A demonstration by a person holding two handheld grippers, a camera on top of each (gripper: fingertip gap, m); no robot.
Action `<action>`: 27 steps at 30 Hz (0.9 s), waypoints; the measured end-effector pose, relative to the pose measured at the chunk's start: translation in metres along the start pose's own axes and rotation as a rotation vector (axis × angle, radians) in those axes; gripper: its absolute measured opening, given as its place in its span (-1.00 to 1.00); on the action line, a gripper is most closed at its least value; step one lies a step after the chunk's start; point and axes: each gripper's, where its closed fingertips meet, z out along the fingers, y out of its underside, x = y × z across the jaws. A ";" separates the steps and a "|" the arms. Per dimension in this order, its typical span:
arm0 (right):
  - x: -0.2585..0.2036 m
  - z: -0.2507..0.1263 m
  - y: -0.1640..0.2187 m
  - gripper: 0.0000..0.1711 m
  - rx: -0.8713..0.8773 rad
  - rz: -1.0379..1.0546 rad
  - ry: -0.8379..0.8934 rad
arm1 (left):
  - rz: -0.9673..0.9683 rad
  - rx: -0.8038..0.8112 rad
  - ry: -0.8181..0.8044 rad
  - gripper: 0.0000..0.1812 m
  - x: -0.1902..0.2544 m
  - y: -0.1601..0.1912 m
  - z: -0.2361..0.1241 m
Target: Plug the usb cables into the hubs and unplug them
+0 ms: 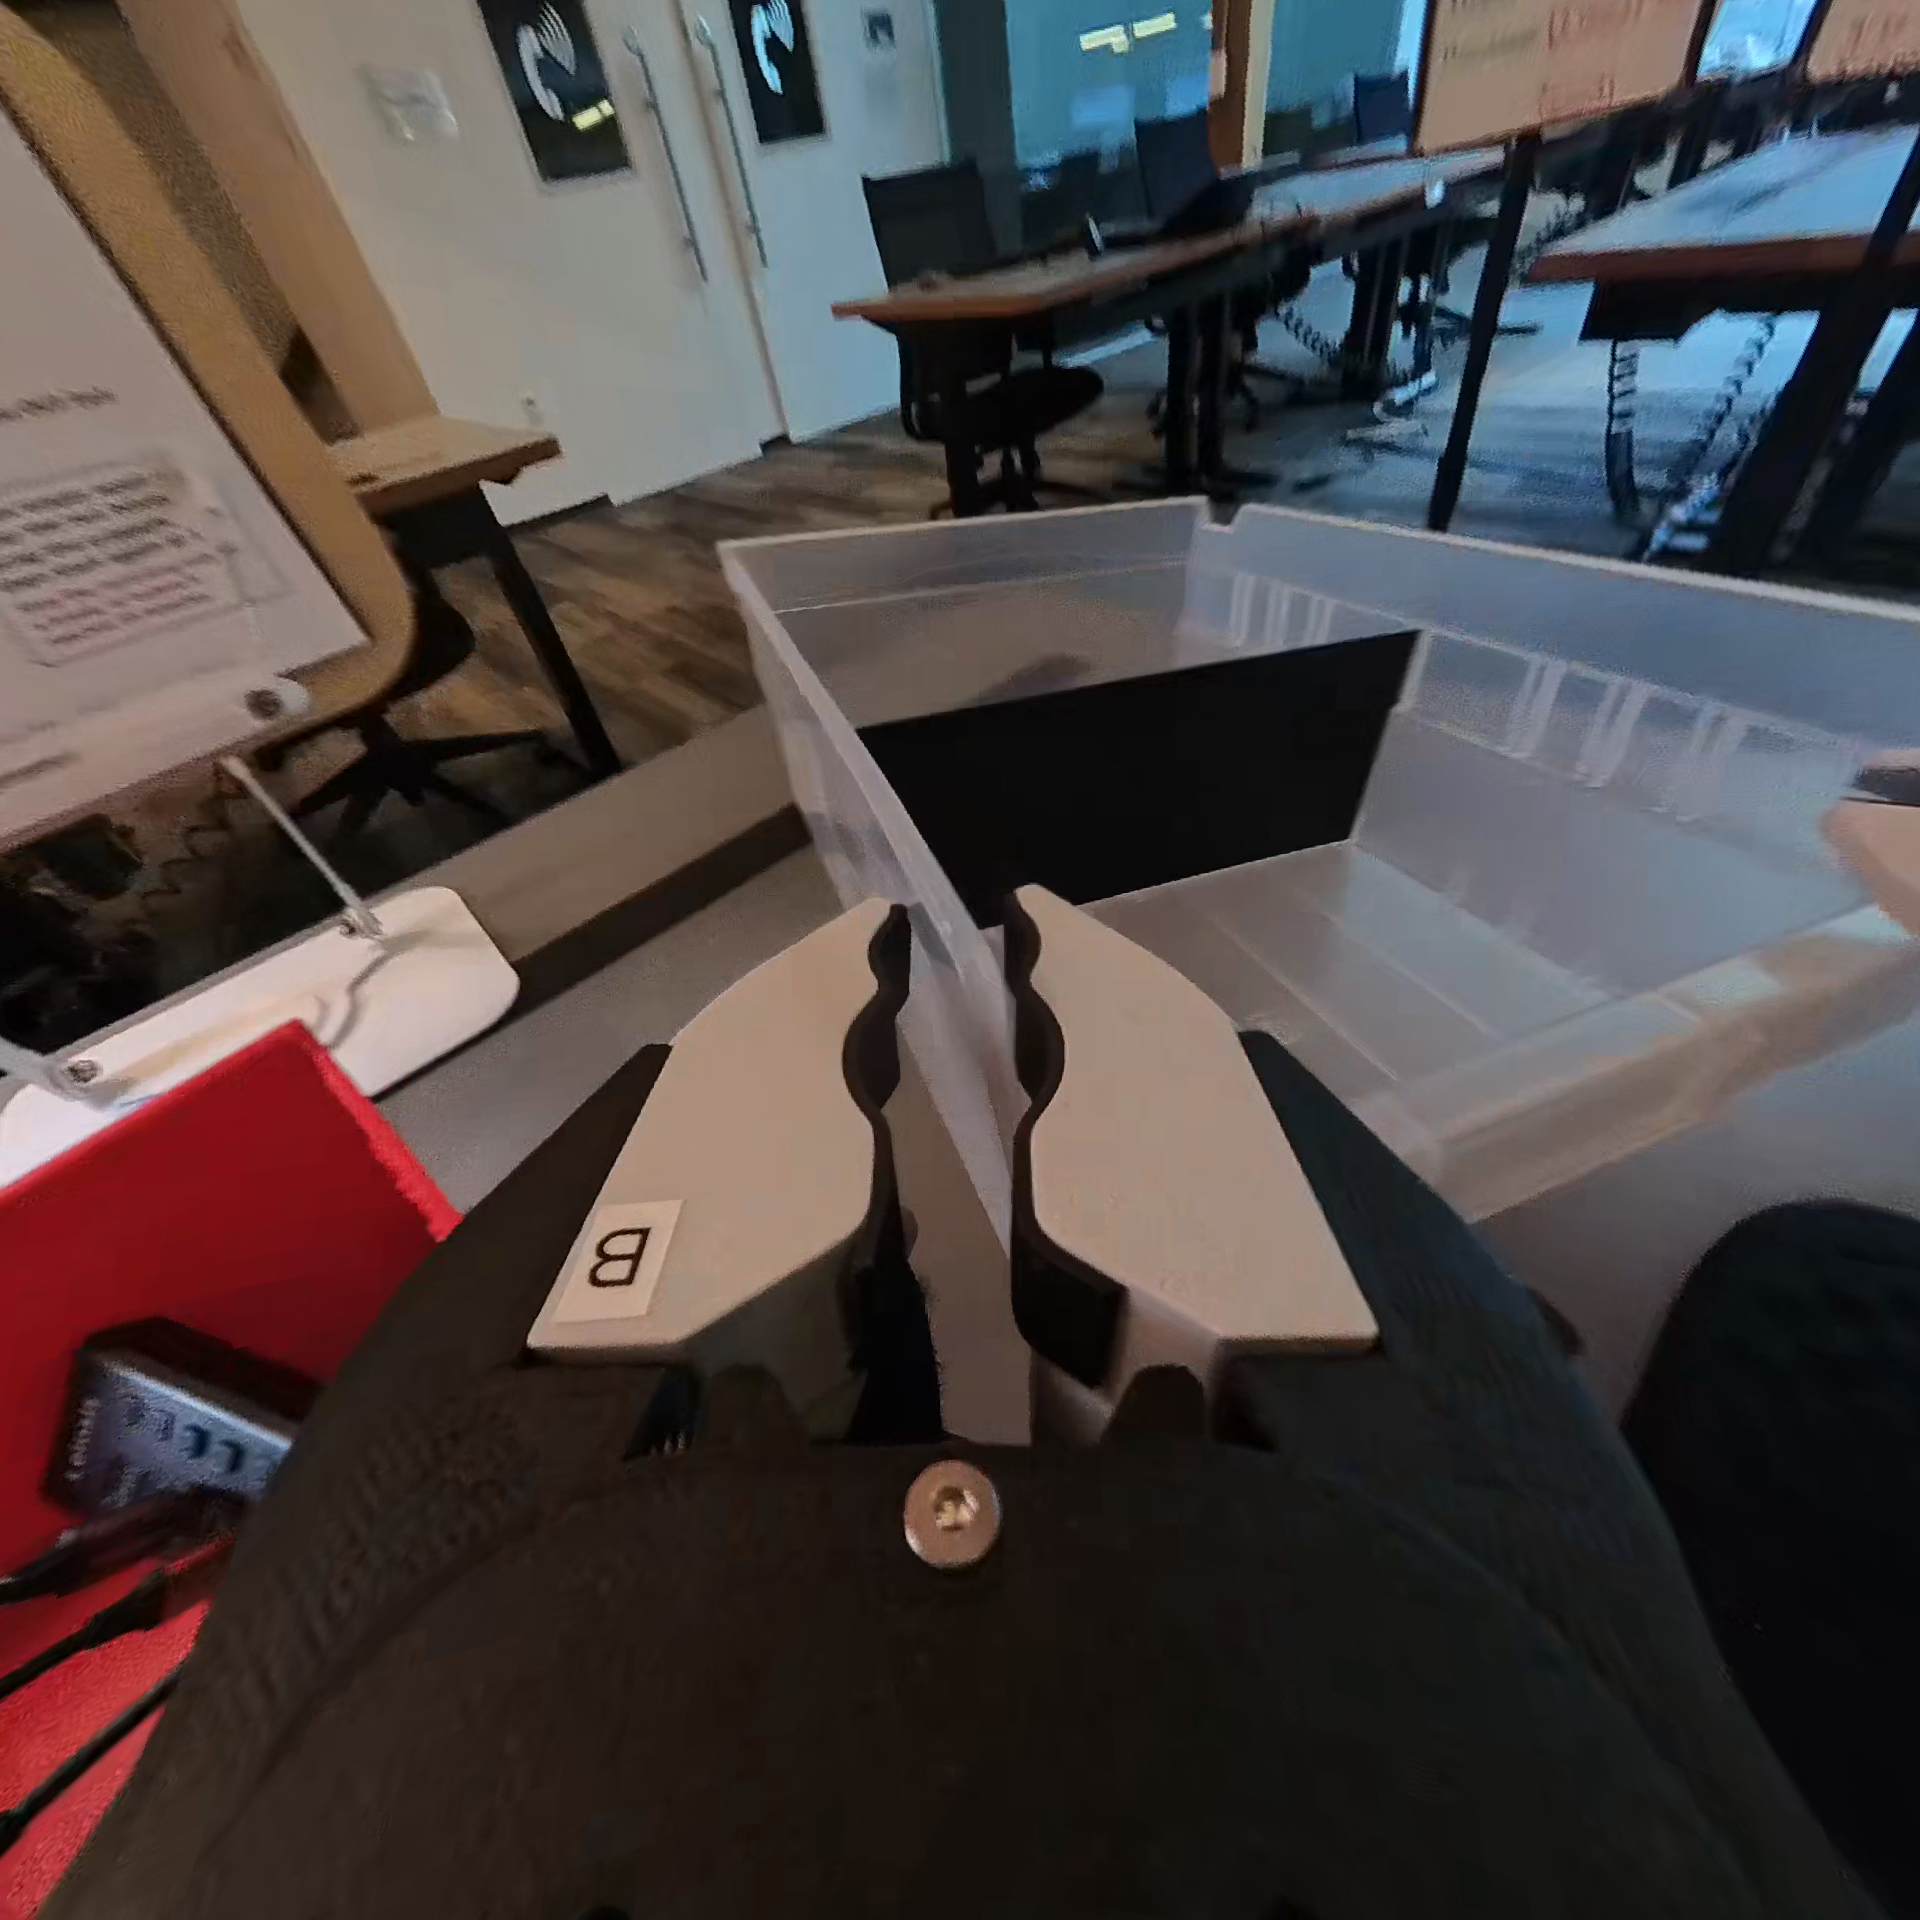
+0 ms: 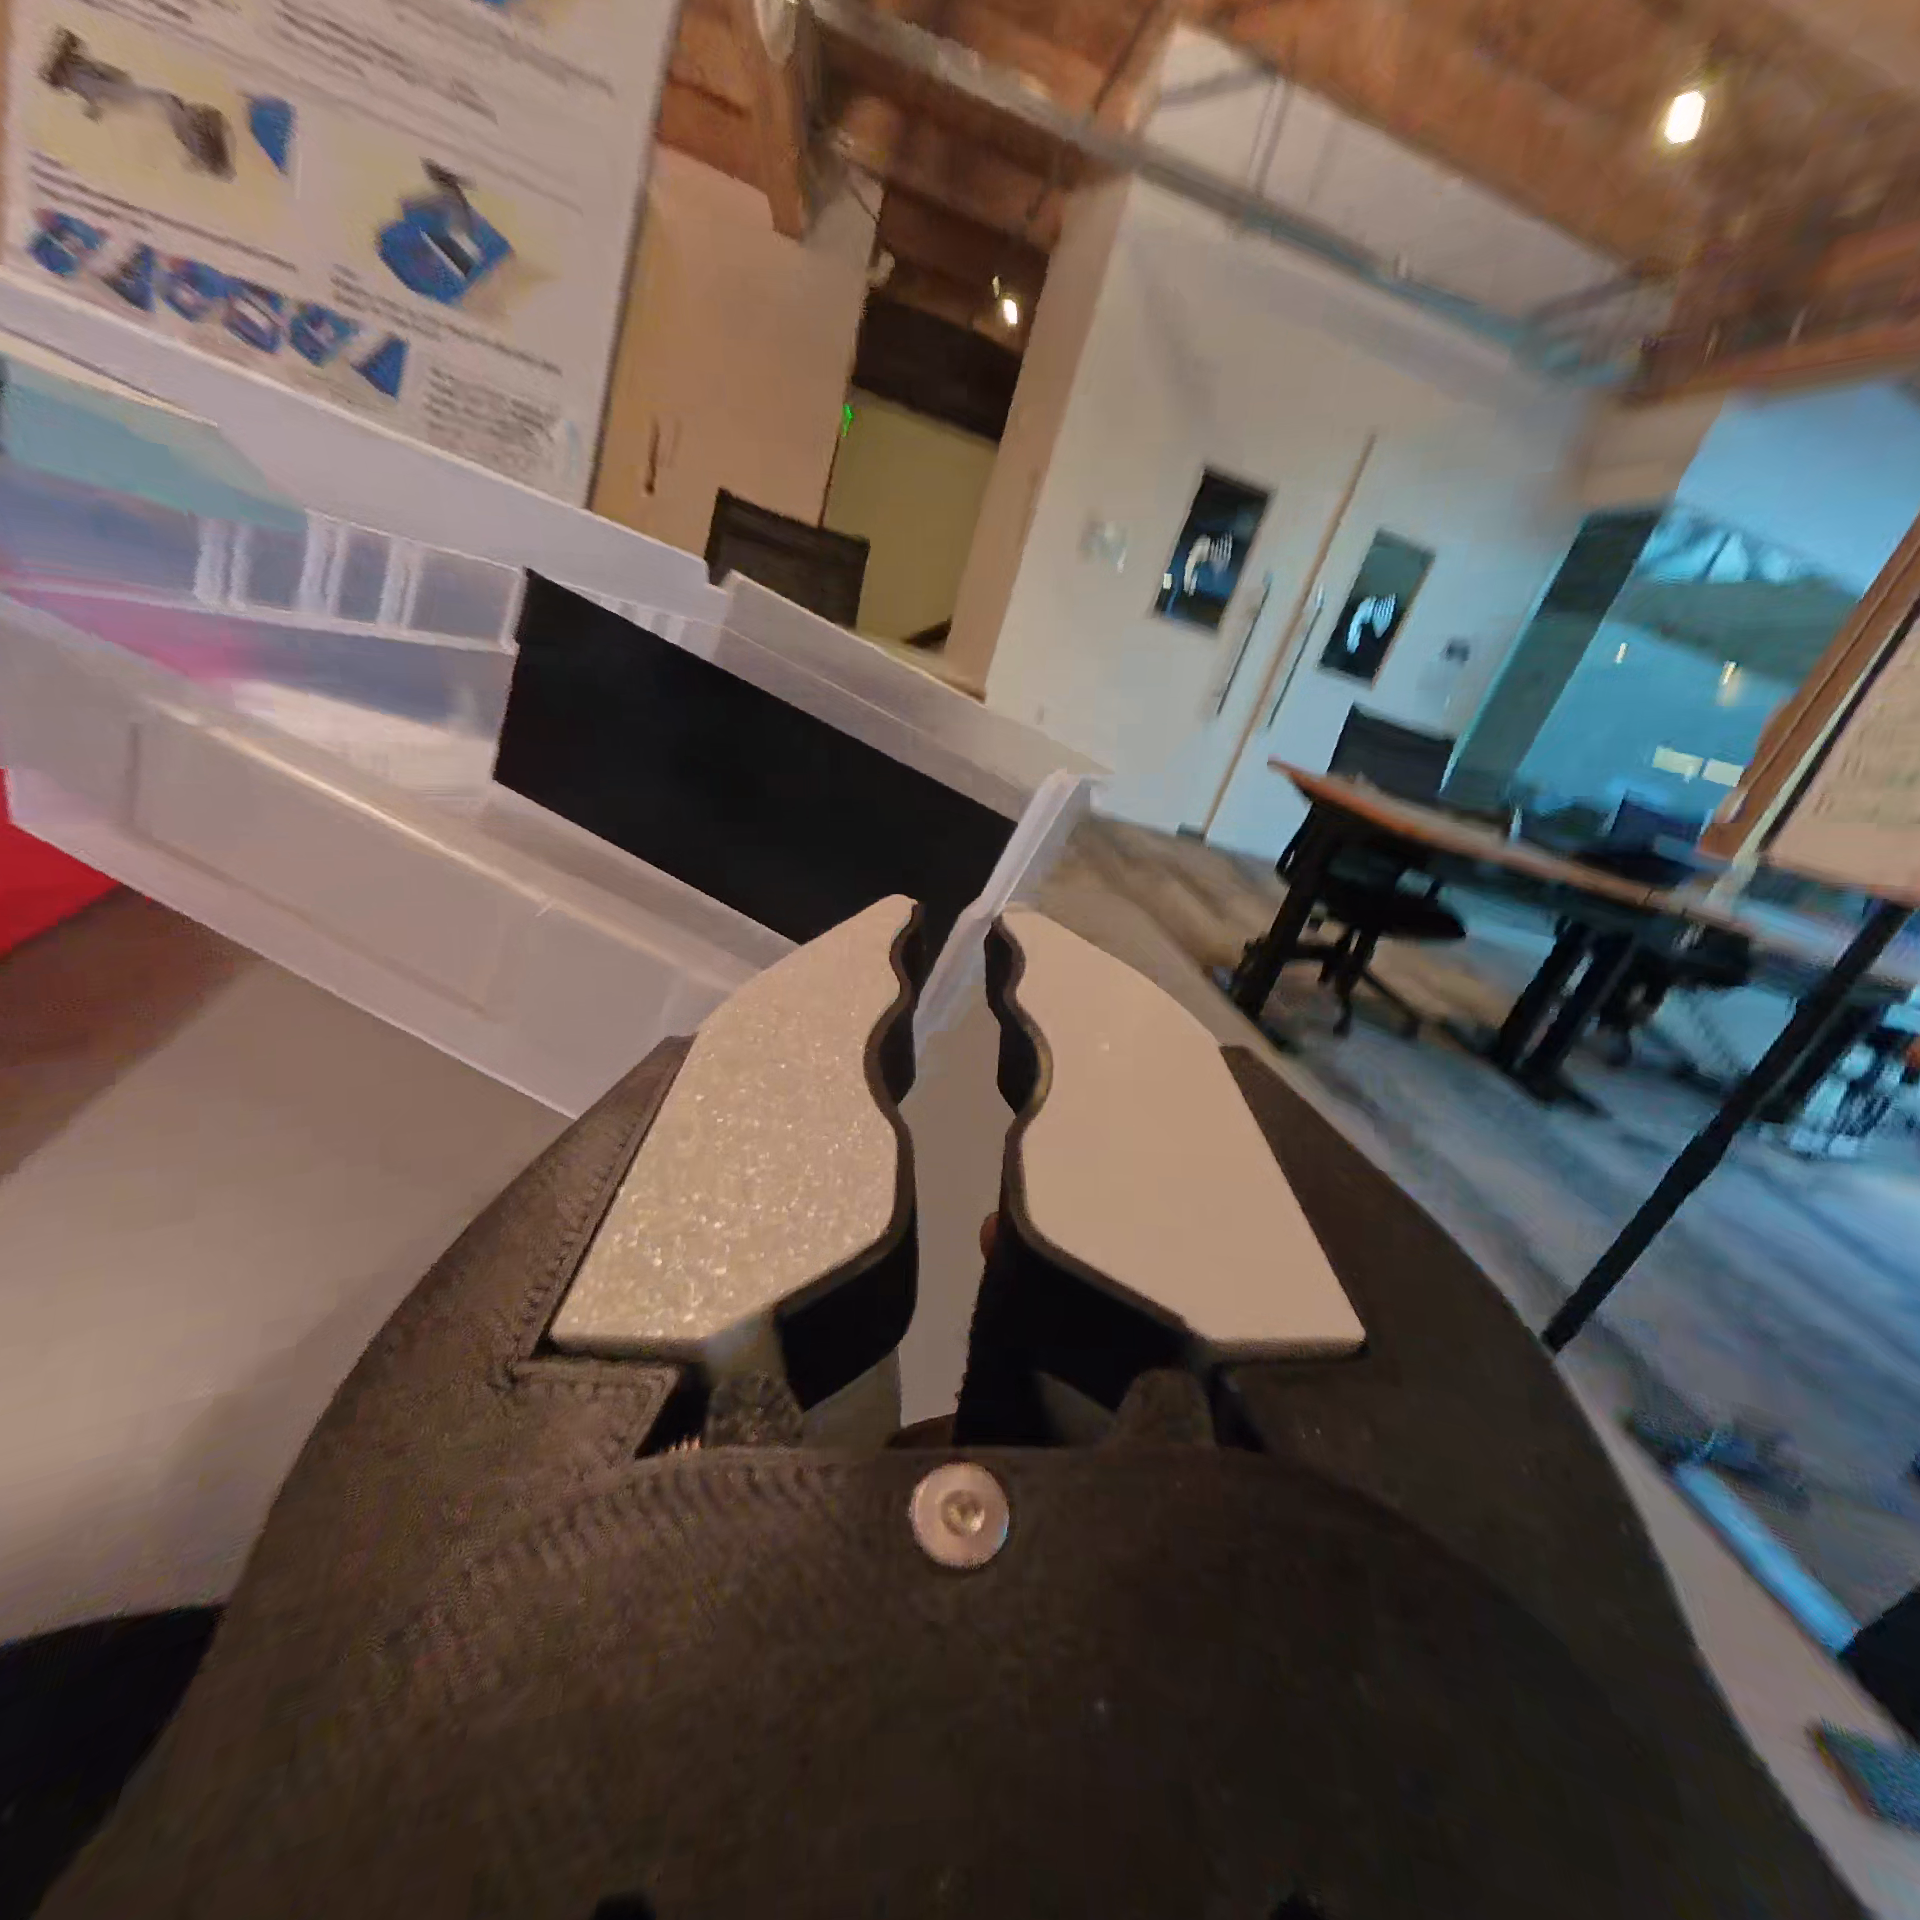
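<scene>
We held clear plastic bin with black divider (image 1: 1558, 831) by opposite side walls: left gripper (image 1: 956, 920) nearly closed on left wall, right gripper (image 2: 954, 925) nearly closed on thin edge of right wall.

Grey USB hub (image 1: 166, 1439) lay low left in red tray (image 1: 208, 1195), dark cables (image 1: 73, 1652) beside it; we could not tell whether any was plugged. Hub's long axis ran roughly left-right in left wrist view, port row facing camera.

We judged plugging not underway; all of it apparently left.
</scene>
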 end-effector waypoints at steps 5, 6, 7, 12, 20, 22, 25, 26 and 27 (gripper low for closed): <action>0.014 0.008 0.060 -0.87 -0.261 0.028 0.053 | 0.060 -0.145 0.071 -0.71 0.026 0.036 0.012; 0.018 0.008 0.061 -0.87 -0.268 0.034 0.071 | 0.101 -0.145 0.062 -0.69 0.029 0.039 0.010; 0.020 0.007 0.062 -0.88 -0.274 0.054 0.079 | 0.132 -0.156 0.059 -0.68 0.033 0.042 0.009; 0.027 0.005 0.067 -0.90 -0.281 0.160 0.089 | 0.093 -0.285 0.203 -0.40 0.052 0.071 0.001; 0.031 0.003 0.052 -0.80 -0.154 0.197 0.084 | -0.176 0.047 0.581 -0.10 0.083 0.012 -0.119; 0.015 0.002 0.032 -0.61 -0.009 0.193 -0.032 | -0.107 0.045 0.529 -0.10 0.056 0.022 -0.143; -0.025 -0.003 0.012 -0.39 0.097 0.168 -0.261 | 0.014 -0.078 0.354 -0.12 -0.003 0.068 -0.163; -0.043 -0.006 0.009 -0.39 0.095 0.159 -0.355 | 0.047 -0.152 0.317 -0.14 -0.018 0.089 -0.168; -0.060 -0.009 0.009 -0.38 0.081 0.148 -0.450 | 0.077 -0.234 0.291 -0.15 -0.031 0.109 -0.172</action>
